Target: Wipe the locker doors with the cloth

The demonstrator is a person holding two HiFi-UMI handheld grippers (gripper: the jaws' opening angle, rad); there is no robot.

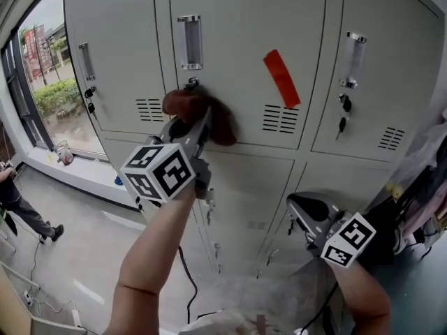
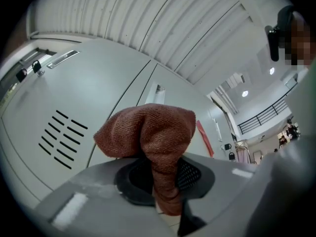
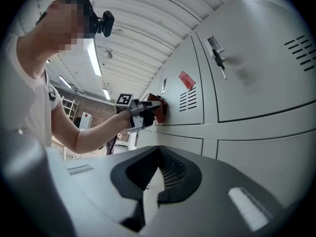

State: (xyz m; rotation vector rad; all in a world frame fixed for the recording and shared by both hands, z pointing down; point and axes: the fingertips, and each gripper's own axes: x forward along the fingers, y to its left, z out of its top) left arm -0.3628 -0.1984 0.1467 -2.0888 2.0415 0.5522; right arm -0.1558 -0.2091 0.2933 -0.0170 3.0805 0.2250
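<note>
Just under the key (image 1: 191,84), left gripper (image 1: 203,122) clamps cloth (image 1: 221,120) on locker door (image 1: 234,37); right gripper (image 1: 300,208) closed.

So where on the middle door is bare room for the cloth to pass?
Bare: the door above the tape, and the strip between handle and tape. Crowded: around the cloth by the lock, and at the vent.

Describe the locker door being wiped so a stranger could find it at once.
Look at the upper row of the grey locker bank. It is the middle door of the three, with the brown cloth pressed near its lower left corner. Unlike its neighbours, it bears a slanted red strip.
</note>
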